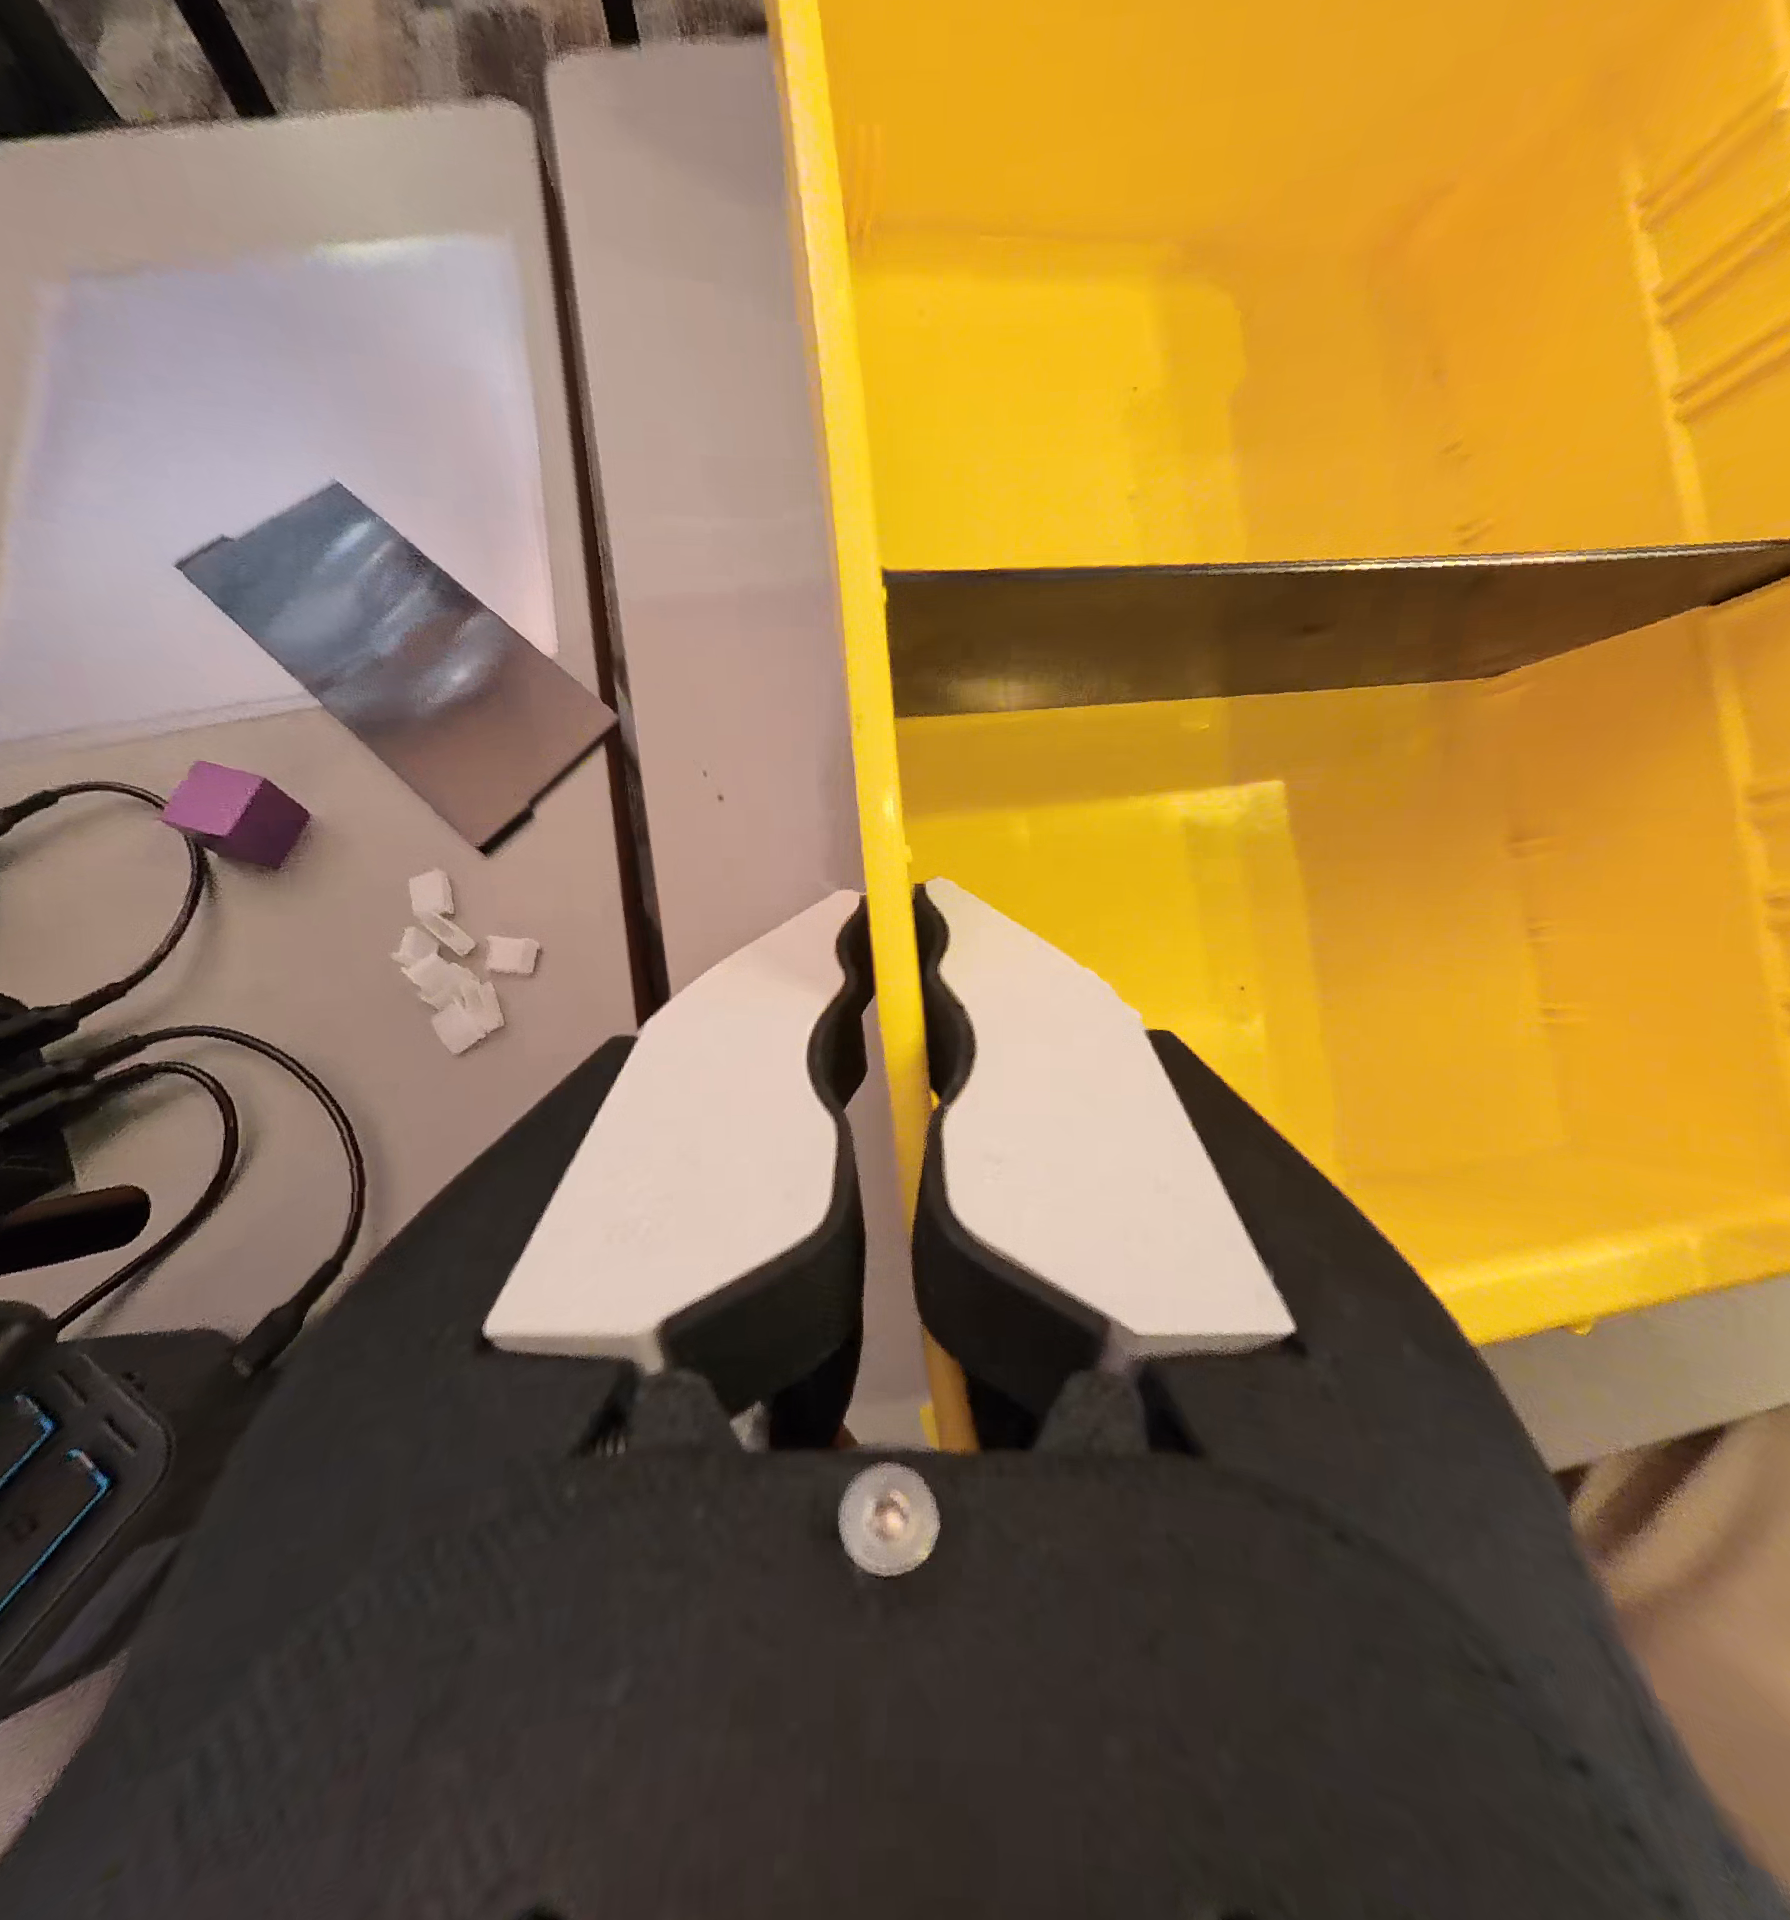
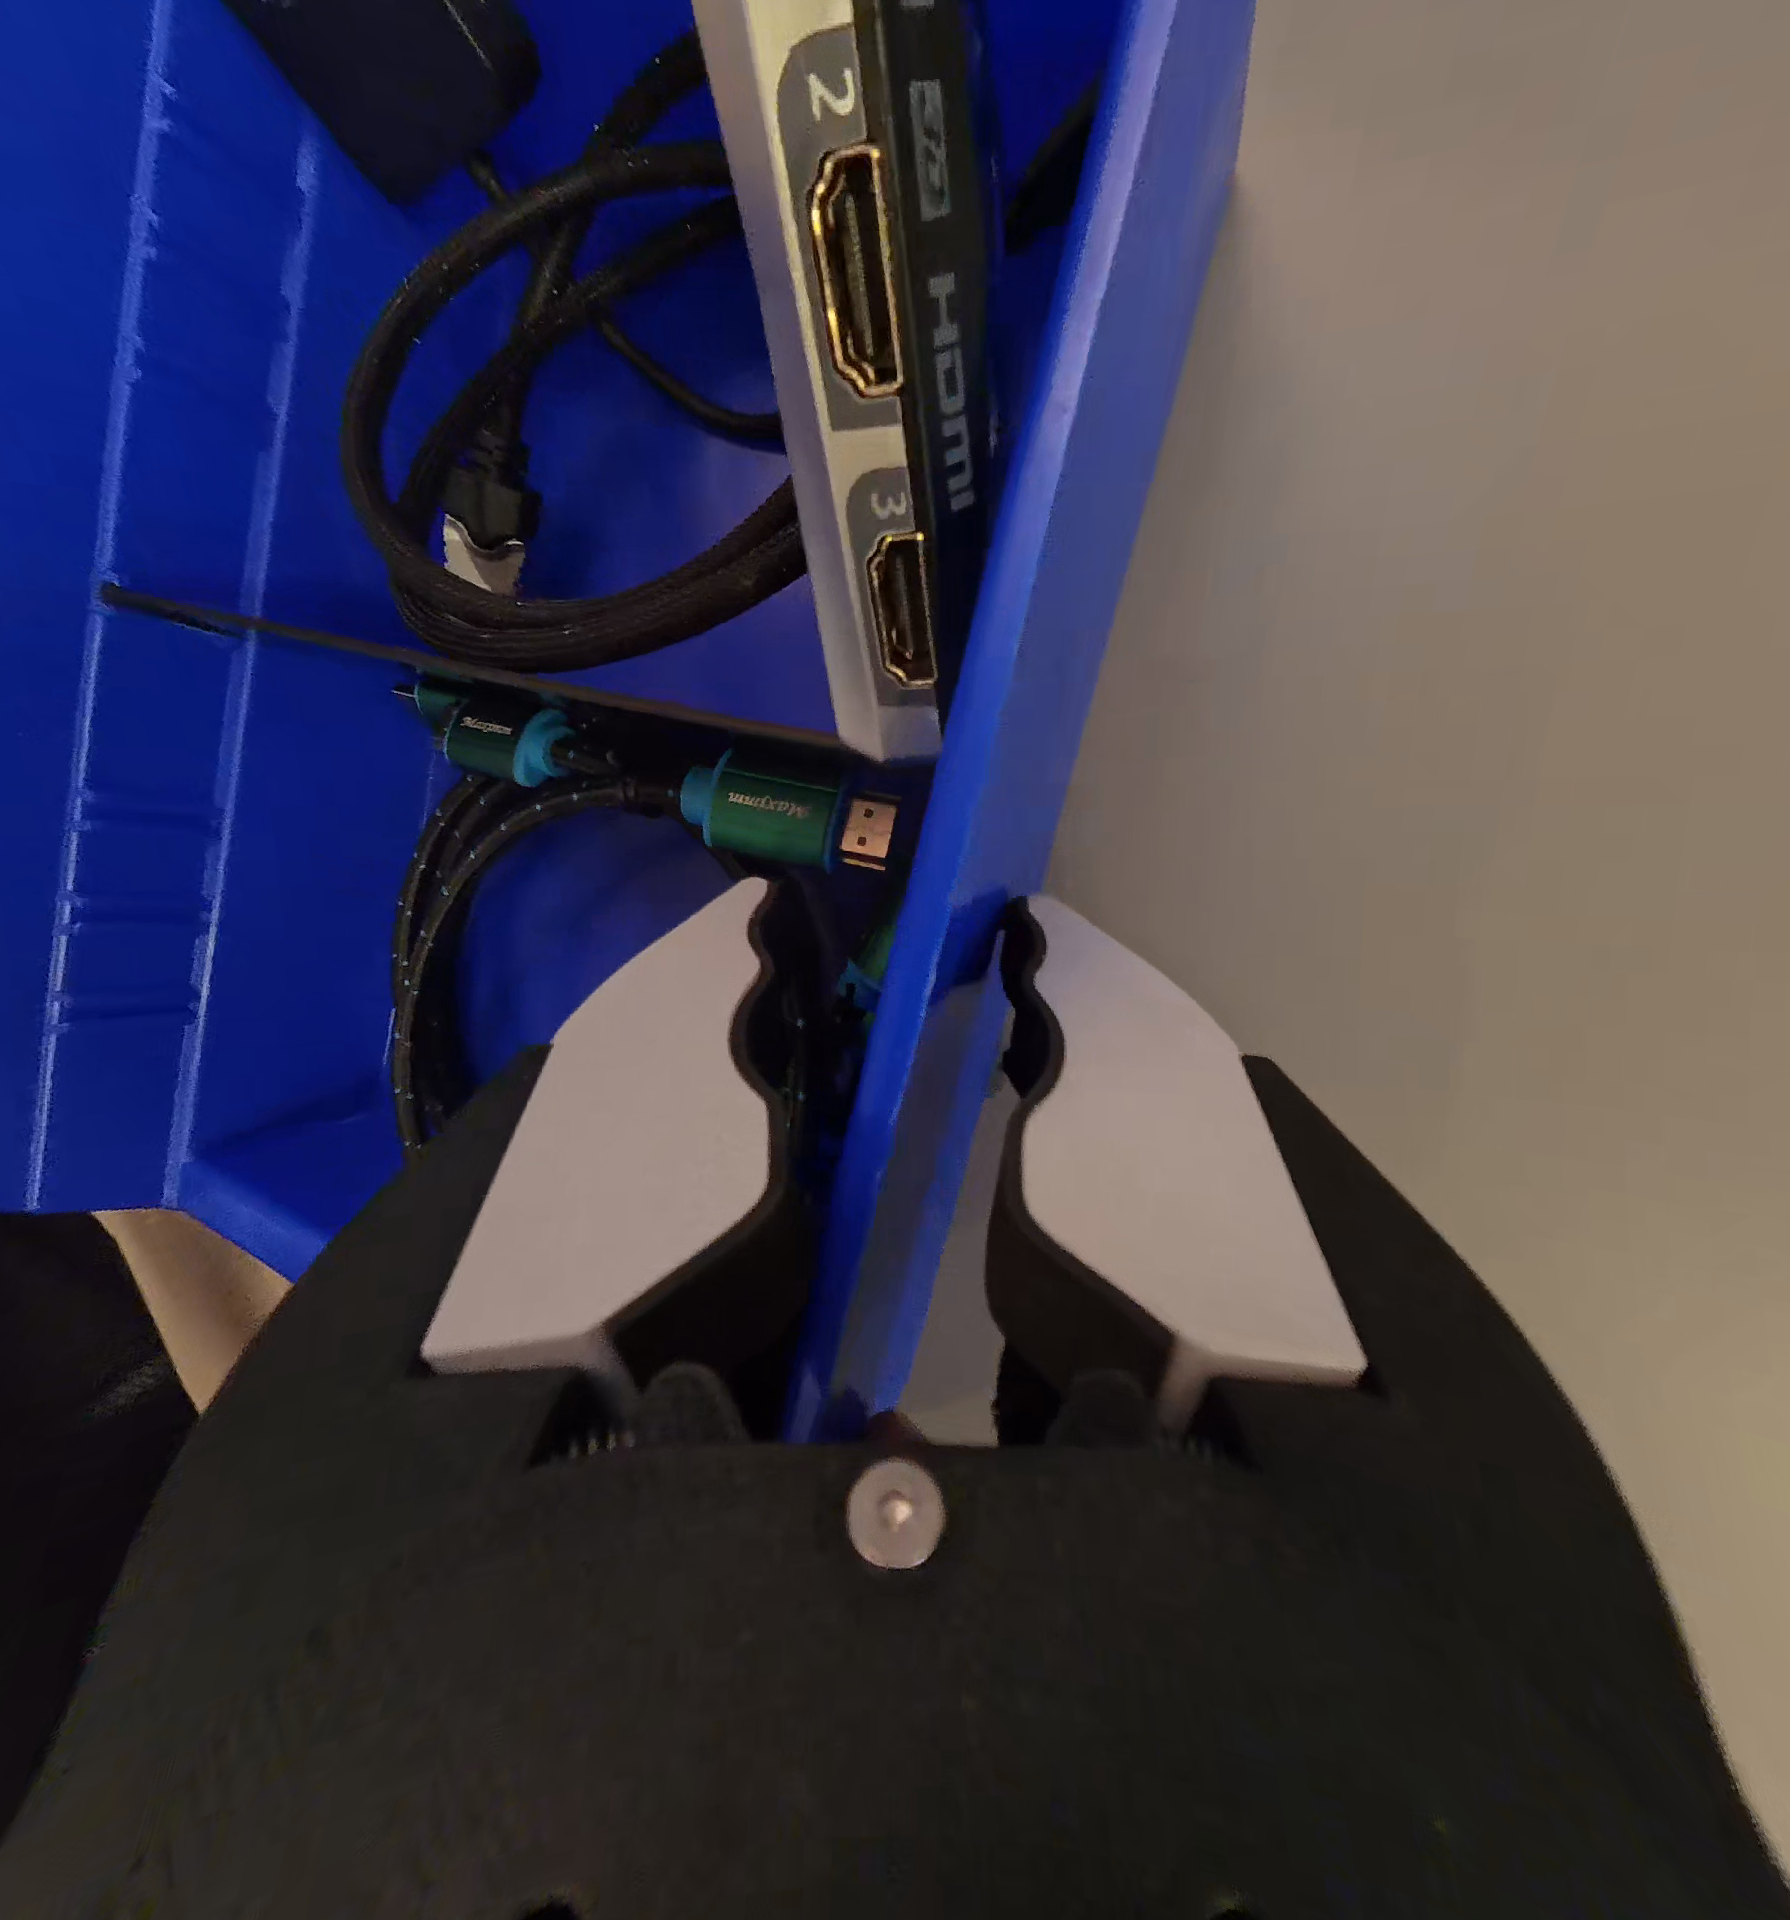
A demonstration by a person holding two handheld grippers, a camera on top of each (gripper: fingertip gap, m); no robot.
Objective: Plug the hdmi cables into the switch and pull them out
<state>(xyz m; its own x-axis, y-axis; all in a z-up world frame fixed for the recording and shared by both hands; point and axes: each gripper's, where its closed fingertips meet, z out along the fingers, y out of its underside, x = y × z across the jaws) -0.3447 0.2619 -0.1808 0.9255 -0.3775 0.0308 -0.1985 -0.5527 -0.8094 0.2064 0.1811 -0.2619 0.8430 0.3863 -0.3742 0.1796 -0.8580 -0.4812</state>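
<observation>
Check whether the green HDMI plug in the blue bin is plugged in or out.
Out. The green HDMI plug lies loose in the blue bin, gold tip bare; the switch shows two empty ports.

Switch and cables lie inside the bin.

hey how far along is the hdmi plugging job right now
Nothing is plugged yet: the switch and green HDMI cable lie in the blue bin, visible ports empty. In hand: right gripper straddles that bin's wall; left gripper clamps the yellow bin. Plugging and unplugging remain.
</observation>
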